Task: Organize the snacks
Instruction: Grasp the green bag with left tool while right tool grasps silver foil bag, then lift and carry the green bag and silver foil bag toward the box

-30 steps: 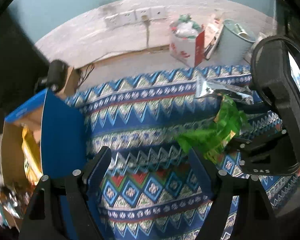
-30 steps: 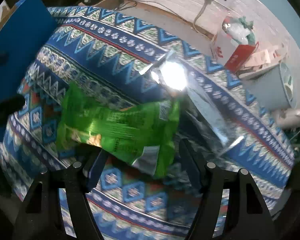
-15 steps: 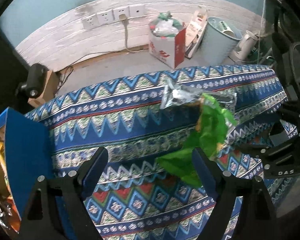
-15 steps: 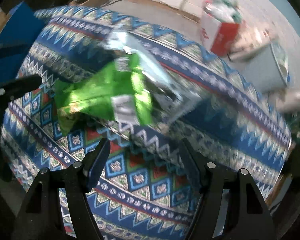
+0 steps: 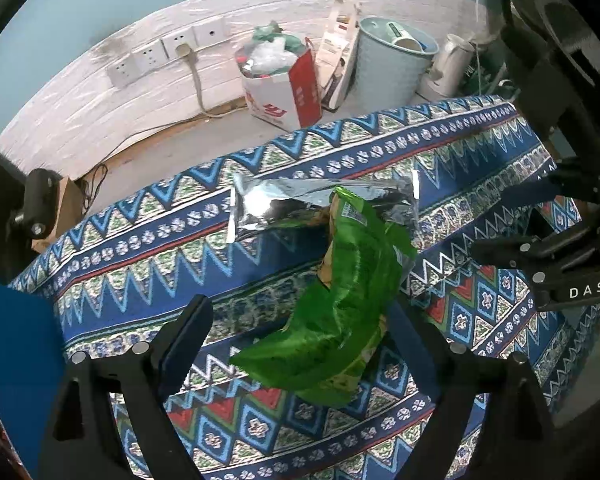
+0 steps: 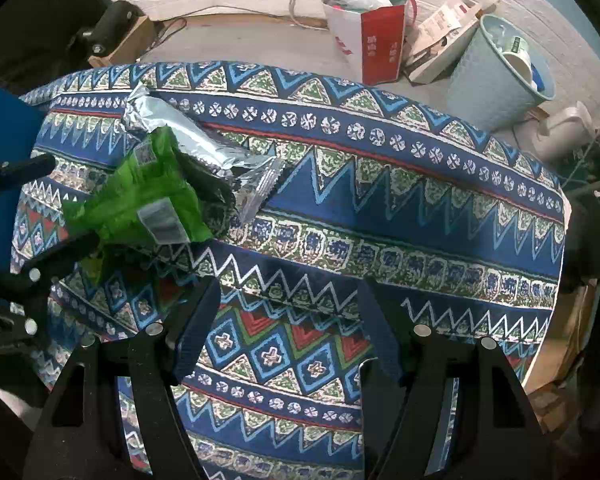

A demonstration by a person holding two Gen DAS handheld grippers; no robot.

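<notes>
My left gripper [image 5: 300, 340]: jaws opening, pointing steeply down; the lower end of the green snack bag [image 5: 340, 300] lies between the fingers, and I see no pad pressing on it.
My right gripper [image 6: 288, 320]: jaws standing fairly wide with nothing between them, only patterned cloth below.
Green snack bag: crumpled, resting on the tabletop [image 5: 500, 160], its upper end overlapping the silver foil packet [image 5: 300, 200]; in my right view the green snack bag [image 6: 148, 200] sits to the left, just beside my left gripper's fingers [image 6: 60, 252].
Silver foil packet: lying flat on the cloth behind the green bag, touching it; in my right view the silver foil packet [image 6: 188, 136] runs diagonally from under the green bag's top edge.
Tabletop: covered in a blue zigzag-and-diamond cloth [image 6: 380, 208].
Blue box [image 5: 16, 360]: at the left edge of my left view, near the tabletop's left end; contents I cannot tell.
Floor beyond: a red-and-white paper bag [image 5: 284, 92] stuffed with wrappers, a pale blue bin [image 5: 388, 68] just beside it, a white kettle [image 5: 448, 68] further right.
Wall: white brick with a row of sockets [image 5: 168, 52], one cable plugged in.
</notes>
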